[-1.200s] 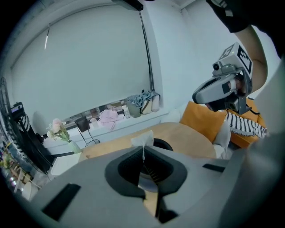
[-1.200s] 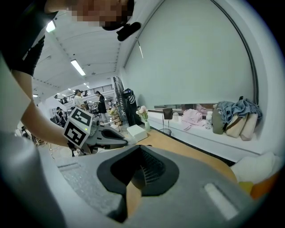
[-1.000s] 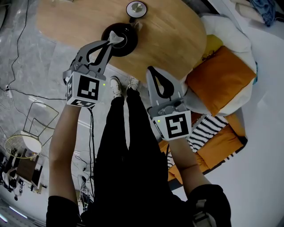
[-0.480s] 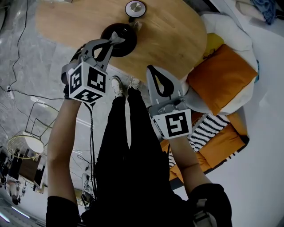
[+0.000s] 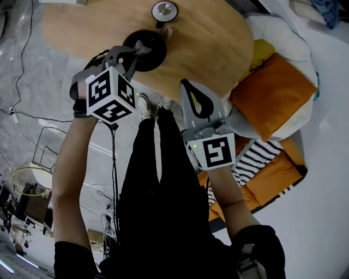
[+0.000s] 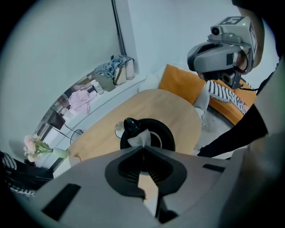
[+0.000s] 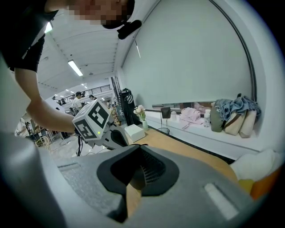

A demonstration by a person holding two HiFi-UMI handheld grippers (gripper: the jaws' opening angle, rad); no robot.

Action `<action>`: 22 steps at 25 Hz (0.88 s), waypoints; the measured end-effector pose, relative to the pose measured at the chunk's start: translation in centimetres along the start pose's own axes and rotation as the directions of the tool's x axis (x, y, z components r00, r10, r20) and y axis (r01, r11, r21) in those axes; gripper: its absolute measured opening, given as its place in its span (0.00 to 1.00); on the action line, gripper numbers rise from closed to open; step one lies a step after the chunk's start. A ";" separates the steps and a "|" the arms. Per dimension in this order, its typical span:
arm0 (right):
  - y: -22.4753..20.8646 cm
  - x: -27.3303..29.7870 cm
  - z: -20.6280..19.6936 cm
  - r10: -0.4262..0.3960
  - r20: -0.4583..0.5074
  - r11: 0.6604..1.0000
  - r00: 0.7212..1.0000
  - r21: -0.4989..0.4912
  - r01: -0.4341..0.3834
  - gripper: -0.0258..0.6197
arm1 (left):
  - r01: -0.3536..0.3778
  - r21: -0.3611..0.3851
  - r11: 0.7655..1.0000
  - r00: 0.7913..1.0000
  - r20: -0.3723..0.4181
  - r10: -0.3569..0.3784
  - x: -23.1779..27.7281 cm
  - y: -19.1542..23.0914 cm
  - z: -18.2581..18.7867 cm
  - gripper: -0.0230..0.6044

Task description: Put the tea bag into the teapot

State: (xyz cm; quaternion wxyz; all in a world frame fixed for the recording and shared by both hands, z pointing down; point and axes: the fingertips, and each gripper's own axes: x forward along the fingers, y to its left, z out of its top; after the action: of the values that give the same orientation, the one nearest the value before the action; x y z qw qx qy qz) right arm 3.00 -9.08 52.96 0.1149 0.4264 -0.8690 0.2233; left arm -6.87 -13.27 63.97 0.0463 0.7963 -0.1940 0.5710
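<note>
A black teapot [image 5: 148, 52] stands open on the oval wooden table [image 5: 212, 43], and also shows in the left gripper view [image 6: 164, 133]. My left gripper [image 5: 139, 52] hangs right above its mouth, shut on a white tea bag [image 5: 145, 48]. That tea bag [image 6: 139, 137] sticks out past the closed tips [image 6: 143, 146] over the pot's opening. My right gripper [image 5: 186, 85] is held off the table's near edge, shut, with nothing in it [image 7: 139, 149]. A round lid [image 5: 164, 10] lies behind the pot.
An orange cushion [image 5: 270, 98] and a white one sit to the right of the table. The person's legs [image 5: 155, 163] stand between the grippers. Cables and a wire stand [image 5: 49, 144] lie on the floor at left. A vase of flowers [image 7: 141, 116] stands at the table's far end.
The left gripper has turned about its axis, its marker cube rolling to show another face, and shifted slightly left. The tea bag stays over the pot. The right gripper has not moved.
</note>
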 end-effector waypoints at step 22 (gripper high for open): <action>-1.3 -0.2 -1.8 -0.001 -0.063 0.999 0.998 -0.044 -0.001 0.05 | 0.099 0.136 0.986 0.989 -0.122 -0.083 2.3 -0.6 0.0 0.05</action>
State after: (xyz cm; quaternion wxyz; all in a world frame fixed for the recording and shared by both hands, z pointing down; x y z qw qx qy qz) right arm 4.17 -8.74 54.83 0.1517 0.4165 -0.8697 0.2172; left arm -6.05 -13.27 66.23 0.0268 0.7712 -0.1133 0.6258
